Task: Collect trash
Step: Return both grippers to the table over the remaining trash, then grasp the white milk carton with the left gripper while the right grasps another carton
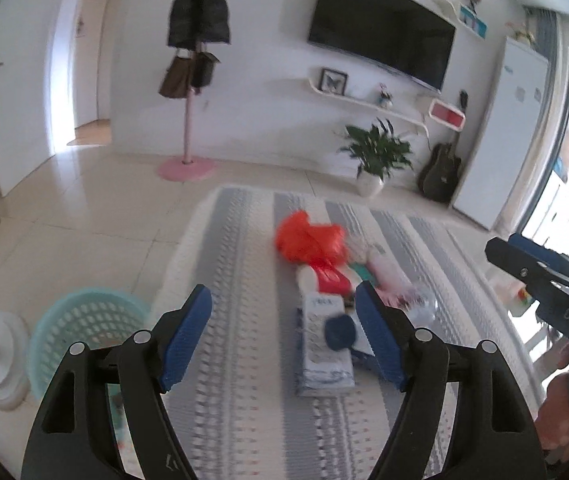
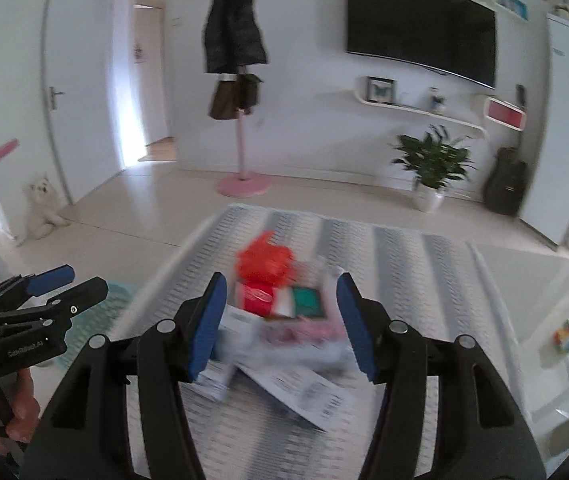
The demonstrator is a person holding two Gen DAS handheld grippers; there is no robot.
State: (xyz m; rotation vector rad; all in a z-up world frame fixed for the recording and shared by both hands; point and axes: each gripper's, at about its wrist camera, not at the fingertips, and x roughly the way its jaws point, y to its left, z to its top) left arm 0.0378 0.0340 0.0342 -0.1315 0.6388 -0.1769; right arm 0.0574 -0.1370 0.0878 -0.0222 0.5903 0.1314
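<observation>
Gaping wide and empty, both the left gripper (image 1: 283, 334) and the right gripper (image 2: 281, 326) hung above the trash pile (image 2: 284, 320) on the striped mat (image 1: 236, 420), touching nothing. Looked like the approach step, no pick yet. Next move probably needed a drop onto one piece, say the orange bag (image 1: 310, 240), then a carry to the teal basket (image 1: 84, 328) beside the mat.

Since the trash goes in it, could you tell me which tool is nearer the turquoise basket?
Left. The left tool hangs just right of the turquoise basket; the right tool is farther right, over the trash pile.
</observation>
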